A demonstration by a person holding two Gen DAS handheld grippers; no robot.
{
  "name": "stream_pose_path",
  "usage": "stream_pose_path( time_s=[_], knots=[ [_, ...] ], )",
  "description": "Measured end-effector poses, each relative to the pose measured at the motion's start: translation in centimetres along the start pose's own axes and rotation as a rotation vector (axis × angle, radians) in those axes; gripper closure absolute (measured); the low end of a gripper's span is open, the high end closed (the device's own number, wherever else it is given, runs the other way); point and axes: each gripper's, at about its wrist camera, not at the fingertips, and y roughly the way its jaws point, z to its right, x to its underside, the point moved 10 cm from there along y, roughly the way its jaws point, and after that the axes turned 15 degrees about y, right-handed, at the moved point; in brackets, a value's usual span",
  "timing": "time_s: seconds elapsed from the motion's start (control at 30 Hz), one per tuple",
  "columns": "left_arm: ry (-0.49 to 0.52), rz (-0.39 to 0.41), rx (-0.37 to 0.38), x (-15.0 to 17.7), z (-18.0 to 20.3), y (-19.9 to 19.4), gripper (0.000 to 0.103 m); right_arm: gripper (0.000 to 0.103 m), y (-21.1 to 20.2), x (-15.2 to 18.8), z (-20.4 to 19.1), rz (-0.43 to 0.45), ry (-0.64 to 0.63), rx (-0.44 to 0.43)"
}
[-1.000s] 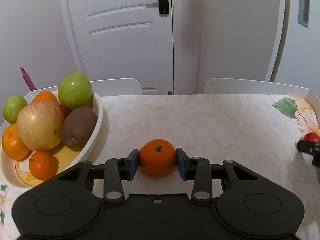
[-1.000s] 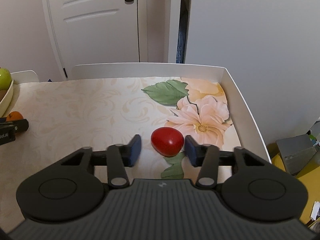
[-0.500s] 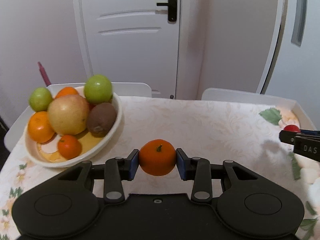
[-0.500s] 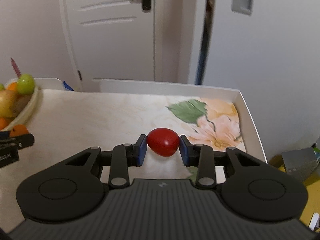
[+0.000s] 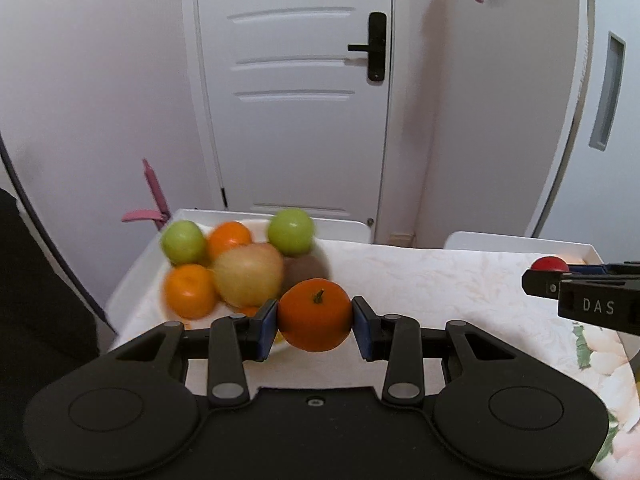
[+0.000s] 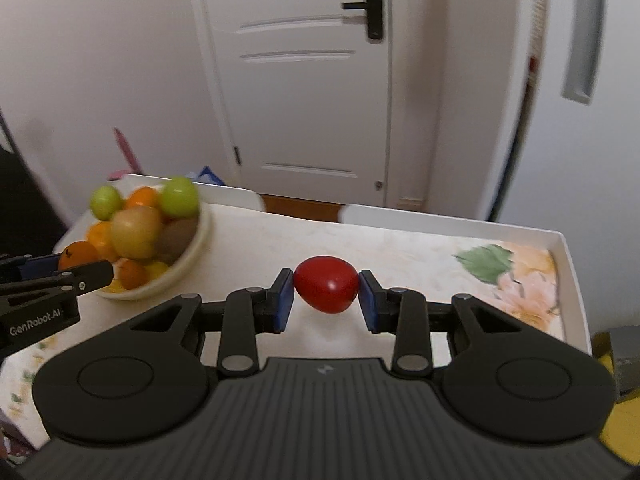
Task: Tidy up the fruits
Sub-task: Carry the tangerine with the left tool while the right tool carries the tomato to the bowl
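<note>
Above the tabletop (image 6: 256,240), my left hand-held gripper (image 5: 315,322) clamps an orange (image 5: 315,314) just before the fruit bowl (image 6: 192,256); my right hand-held gripper (image 6: 326,294) clamps a red tomato (image 6: 326,289).

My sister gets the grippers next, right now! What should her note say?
Left hand-held gripper: shut on the orange, lifted, beside the fruit bowl.
Right hand-held gripper: shut on the red fruit, lifted over the middle of the table.
Bowl: at the table's left end, already piled with green fruit, oranges, an apple and a brown fruit.
Done: both loose fruits picked up.
Left: probably set the orange in the bowl first, then the red fruit. It is heaped, so go gently.
</note>
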Motion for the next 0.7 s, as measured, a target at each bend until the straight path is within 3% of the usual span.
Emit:
stream_pose_path(
  time_s=[0.3,0.7],
  knots=[
    [-0.005,-0.005,-0.027,0.6,-6.3,-0.6,0.06,0.053,0.5,0.3,-7.3,-0.023,-0.039,-0.044],
    [0.067,-0.032,0.046,2.1,-9.7,4.5,0.06,0.053,4.3,1.7,-13.2,-0.06,-0.017,-0.035]
  ],
)
